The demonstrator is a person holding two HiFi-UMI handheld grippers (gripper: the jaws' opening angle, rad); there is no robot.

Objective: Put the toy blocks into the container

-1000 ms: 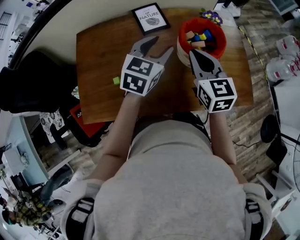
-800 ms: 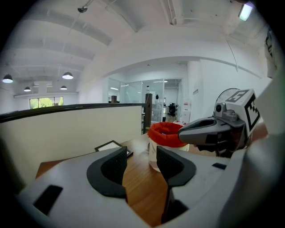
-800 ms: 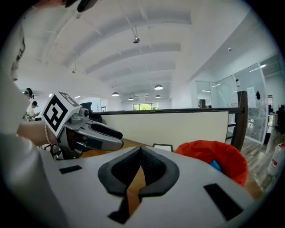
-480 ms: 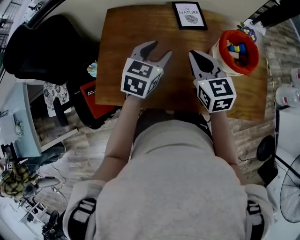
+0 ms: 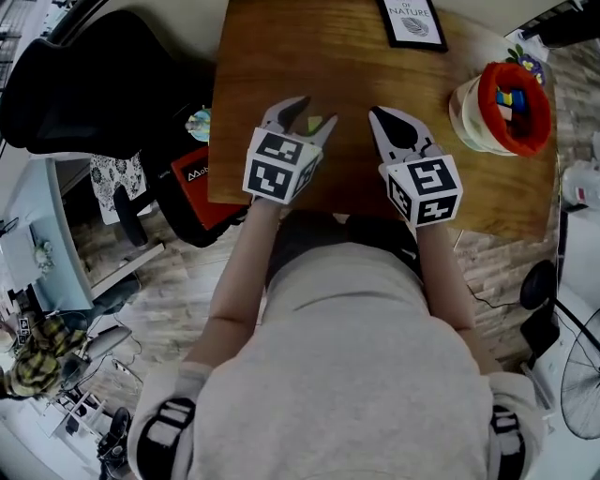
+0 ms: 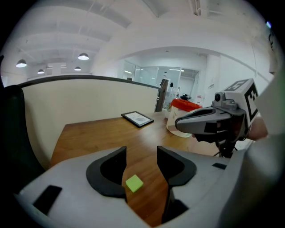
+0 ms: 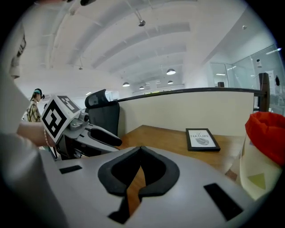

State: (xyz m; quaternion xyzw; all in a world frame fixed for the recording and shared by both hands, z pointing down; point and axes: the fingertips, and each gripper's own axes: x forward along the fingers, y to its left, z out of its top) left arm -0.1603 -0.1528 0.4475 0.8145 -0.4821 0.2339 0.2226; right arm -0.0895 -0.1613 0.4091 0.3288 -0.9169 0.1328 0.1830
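Wooden counter (image 5: 281, 56) fills the top of the head view, with a framed picture (image 5: 412, 21) at its far edge. A green toy block (image 6: 134, 183) lies flat on the wood between the jaws of the left hand-held gripper (image 6: 141, 151), closer to its left jaw. Those jaws are opening and neither pad presses the block. The right hand-held gripper (image 7: 140, 149) hovers alongside, jaws pressed together on nothing. The red-rimmed container (image 5: 473, 108), with other blocks (image 5: 511, 97) inside, stands well apart to the right.
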